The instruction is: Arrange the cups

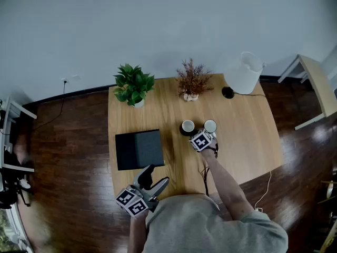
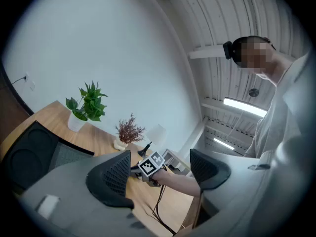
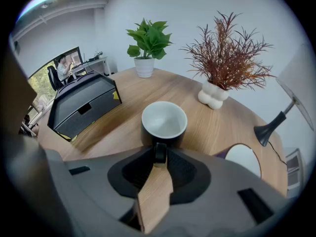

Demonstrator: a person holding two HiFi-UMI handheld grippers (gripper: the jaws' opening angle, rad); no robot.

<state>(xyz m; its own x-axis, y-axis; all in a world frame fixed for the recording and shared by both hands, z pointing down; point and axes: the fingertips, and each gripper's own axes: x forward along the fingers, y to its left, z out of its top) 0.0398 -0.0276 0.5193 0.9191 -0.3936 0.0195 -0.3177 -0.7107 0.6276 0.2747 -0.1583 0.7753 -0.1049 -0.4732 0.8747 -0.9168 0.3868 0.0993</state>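
Right gripper (image 3: 159, 154): clamped on black cup (image 3: 164, 123) handle, mid table (image 1: 247, 141).
Second cup (image 1: 210, 126): just beside, at its 3 o'clock.
Left gripper (image 2: 159, 169): jaws wide, empty.
Progress: cups look paired; release likely remains.

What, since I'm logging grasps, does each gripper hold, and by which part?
The right gripper pinches the black cup by its handle; the left gripper holds nothing.
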